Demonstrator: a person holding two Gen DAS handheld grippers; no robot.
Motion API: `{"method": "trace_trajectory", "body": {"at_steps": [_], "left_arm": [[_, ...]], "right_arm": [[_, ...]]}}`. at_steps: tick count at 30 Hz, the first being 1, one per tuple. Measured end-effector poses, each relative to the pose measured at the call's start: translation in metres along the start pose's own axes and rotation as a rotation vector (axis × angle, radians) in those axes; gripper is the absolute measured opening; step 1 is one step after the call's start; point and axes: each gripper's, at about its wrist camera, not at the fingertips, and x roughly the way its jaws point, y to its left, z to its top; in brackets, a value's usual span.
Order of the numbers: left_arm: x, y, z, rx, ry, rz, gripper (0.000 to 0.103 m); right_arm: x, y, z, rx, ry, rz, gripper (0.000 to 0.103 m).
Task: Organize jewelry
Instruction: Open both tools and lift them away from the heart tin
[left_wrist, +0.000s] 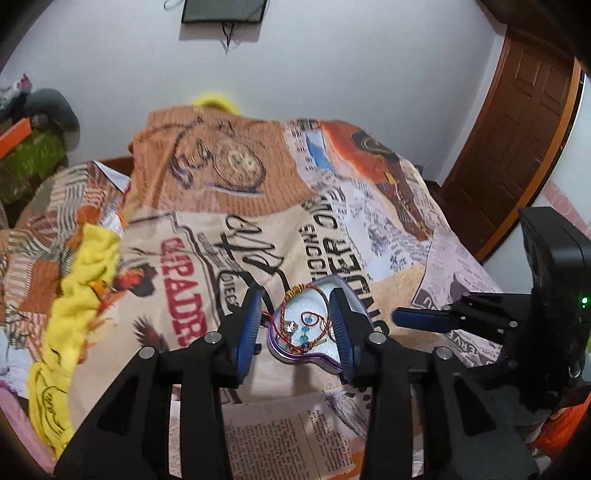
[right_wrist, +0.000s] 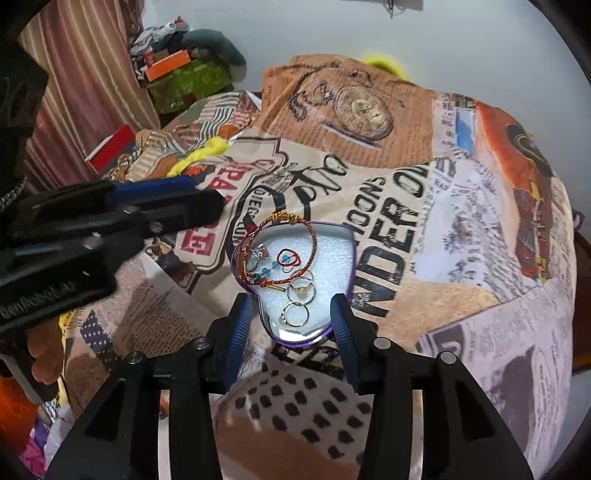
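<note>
1. The right gripper (right_wrist: 291, 325) hangs above the near, pointed end of the heart-shaped jewelry tin (right_wrist: 334, 236). Its blue pads stand apart on either side of that tip, released, pressing on nothing.
2. The left gripper (left_wrist: 297, 325) hovers over the tin (left_wrist: 351, 299) from the other side. Its blue fingers (left_wrist: 248, 325) are spread, and the tin shows in the gap below them; they grasp nothing.
3. The tin itself lies open on the printed bedcover (right_wrist: 461, 258), with a purple rim and a white foam lining.
4. Inside the tin, nearest its tip, lie two thin gold rings (right_wrist: 295, 314), touching one another; just beyond them sits another ring pair (right_wrist: 302, 288).
5. Further in from the tip, a string of blue beads (right_wrist: 273, 265) lies beside a small red cord loop (right_wrist: 290, 258) and a silver ring (right_wrist: 255, 260).
6. A red and gold twisted bangle (right_wrist: 291, 218) rests across the wide lobes of the tin, partly overhanging its far rim.
7. To the left of the tin, a yellow cloth (left_wrist: 85, 280) lies crumpled on the bedcover.
8. Beyond the tin, the bedcover rises over a hump printed with a pocket watch (right_wrist: 364, 109).
9. Far behind, to the right of the tin in the left wrist view, stands a brown wooden door (left_wrist: 517, 129) in a pale wall.
</note>
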Motion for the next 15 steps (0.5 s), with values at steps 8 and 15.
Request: {"method": "trace_trajectory", "body": {"at_steps": [8, 15], "left_arm": [[-0.039, -0.021, 0.001, 0.054, -0.057, 0.014, 0.046], [-0.056, -0.051, -0.012, 0.095, -0.059, -0.016, 0.047]], "right_arm": [[-0.055, -0.01, -0.011, 0.016, -0.098, -0.041, 0.041], [-0.103, -0.03, -0.033, 0.046, -0.179, -0.093, 0.041]]}}
